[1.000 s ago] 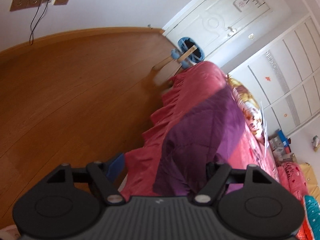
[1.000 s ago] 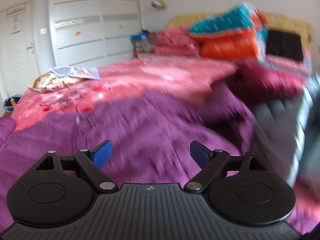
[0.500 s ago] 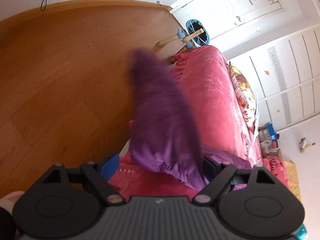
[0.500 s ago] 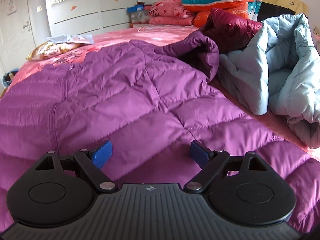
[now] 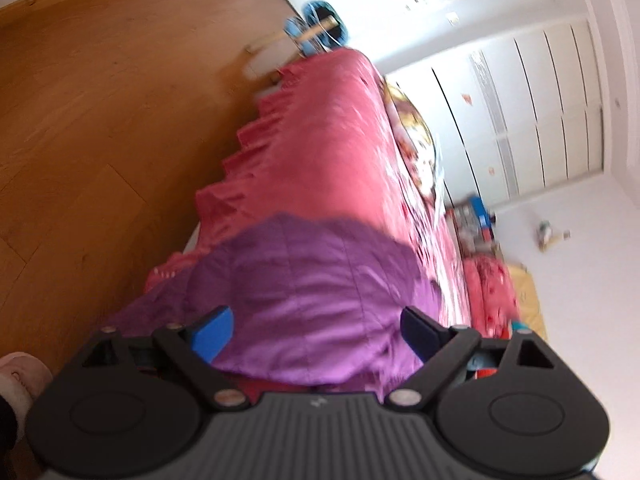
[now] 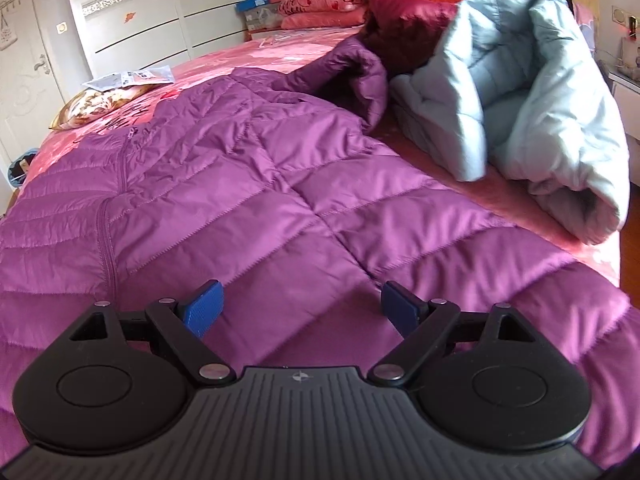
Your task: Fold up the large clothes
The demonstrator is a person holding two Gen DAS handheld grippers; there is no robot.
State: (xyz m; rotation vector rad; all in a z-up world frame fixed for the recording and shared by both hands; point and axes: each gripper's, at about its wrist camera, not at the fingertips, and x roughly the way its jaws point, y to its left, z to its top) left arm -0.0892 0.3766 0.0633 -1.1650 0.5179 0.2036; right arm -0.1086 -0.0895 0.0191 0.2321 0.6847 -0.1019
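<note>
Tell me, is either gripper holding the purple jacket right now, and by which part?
Neither. The left gripper has just been opening; its pads stand clear of the purple jacket. The right gripper is open above the spread jacket, gripping nothing.

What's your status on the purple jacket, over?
Left tongs open, jaws just widened, empty. Right tongs open, empty. Purple jacket spread flat on bed. Light blue coat crowding its far sleeve.
</note>
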